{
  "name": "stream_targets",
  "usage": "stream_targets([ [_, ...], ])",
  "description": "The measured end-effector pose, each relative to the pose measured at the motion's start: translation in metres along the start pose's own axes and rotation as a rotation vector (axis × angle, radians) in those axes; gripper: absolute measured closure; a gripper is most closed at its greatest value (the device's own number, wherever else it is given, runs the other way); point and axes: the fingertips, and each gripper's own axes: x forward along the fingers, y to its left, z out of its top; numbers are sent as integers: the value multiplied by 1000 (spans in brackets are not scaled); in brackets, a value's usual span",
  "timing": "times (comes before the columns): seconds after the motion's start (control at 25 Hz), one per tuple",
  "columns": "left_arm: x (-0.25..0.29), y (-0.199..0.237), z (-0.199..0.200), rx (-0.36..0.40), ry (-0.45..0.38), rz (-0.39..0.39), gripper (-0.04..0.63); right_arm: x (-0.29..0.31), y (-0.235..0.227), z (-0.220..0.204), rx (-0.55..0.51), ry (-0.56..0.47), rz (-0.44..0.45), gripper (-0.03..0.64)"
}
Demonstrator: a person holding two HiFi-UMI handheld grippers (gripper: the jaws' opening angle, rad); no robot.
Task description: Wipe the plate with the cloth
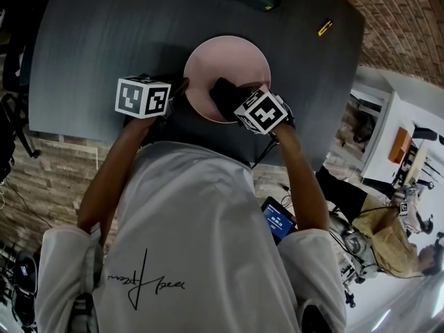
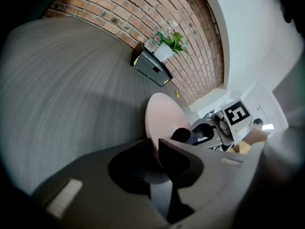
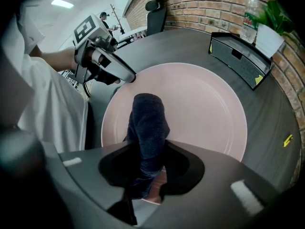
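On the dark grey table, the left tongs are pinching the round pink plate by its rim; the right tongs are pressing their gripped dark blue cloth onto it; wiping looks underway, unfinished.

Dim, even indoor light – strong fisheye bending and dark vignetted corners – soft shadows

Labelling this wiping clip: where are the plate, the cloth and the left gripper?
plate (image 3: 205, 109): right gripper view, bare pink centre.
cloth (image 3: 148, 123): right gripper view, dark fold beyond the jaws.
left gripper (image 2: 153, 144): left gripper view, between fingertips clamping the plate's rim.
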Motion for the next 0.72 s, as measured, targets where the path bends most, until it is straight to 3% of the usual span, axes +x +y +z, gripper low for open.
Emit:
stream_targets([
  [0.72,1,-1,0,3,1,8,523,-10,-27,-6,-6,14,-132,492],
])
